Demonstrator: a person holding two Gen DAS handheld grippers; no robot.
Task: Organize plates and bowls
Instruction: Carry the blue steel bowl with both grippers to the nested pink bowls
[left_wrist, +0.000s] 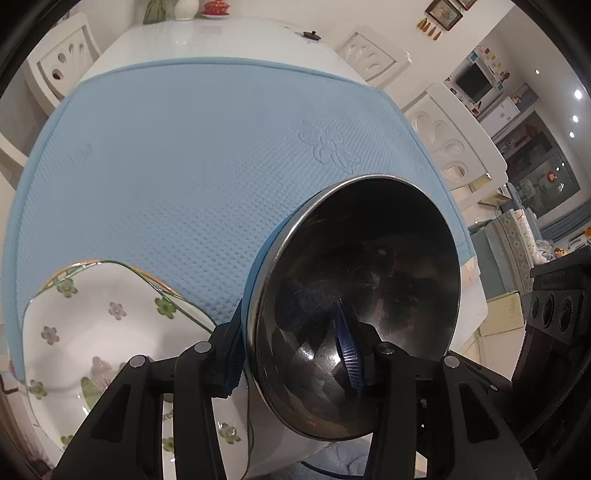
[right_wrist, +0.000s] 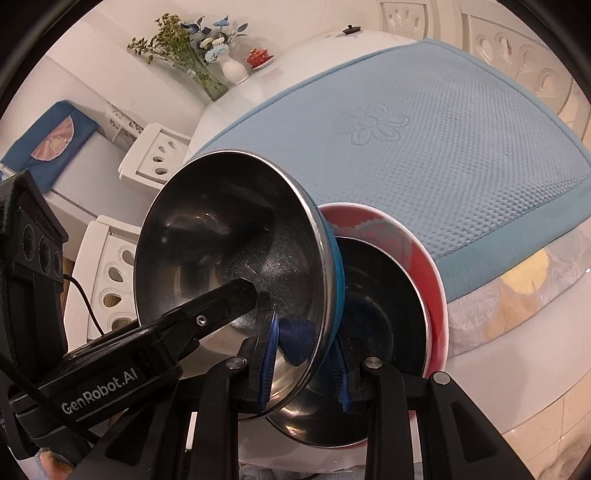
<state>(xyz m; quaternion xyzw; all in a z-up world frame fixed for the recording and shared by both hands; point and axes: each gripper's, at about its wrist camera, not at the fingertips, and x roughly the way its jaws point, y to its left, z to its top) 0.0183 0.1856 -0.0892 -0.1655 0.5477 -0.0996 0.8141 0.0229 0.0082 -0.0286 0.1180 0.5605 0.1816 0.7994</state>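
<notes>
Both the left gripper (left_wrist: 295, 354) and right gripper (right_wrist: 304, 363) clamp the rim of 1 steel bowl (left_wrist: 354, 306), tilted over the blue mat (left_wrist: 184, 166). It looks light, rigid and slippery; the rim seems safest.

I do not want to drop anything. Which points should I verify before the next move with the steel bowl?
1. Right claw pinches the steel bowl rim, one pad inside, one outside: ok.
2. Left claw pinches a rim the same way: ok.
3. Bowl level: not ok, it is tipped steeply on its side.
4. Free room on the blue mat: ok.
5. Second bowl sits inside the red dish: ok.
6. Gap between the left claw and the flowered plate: cannot tell.
</notes>
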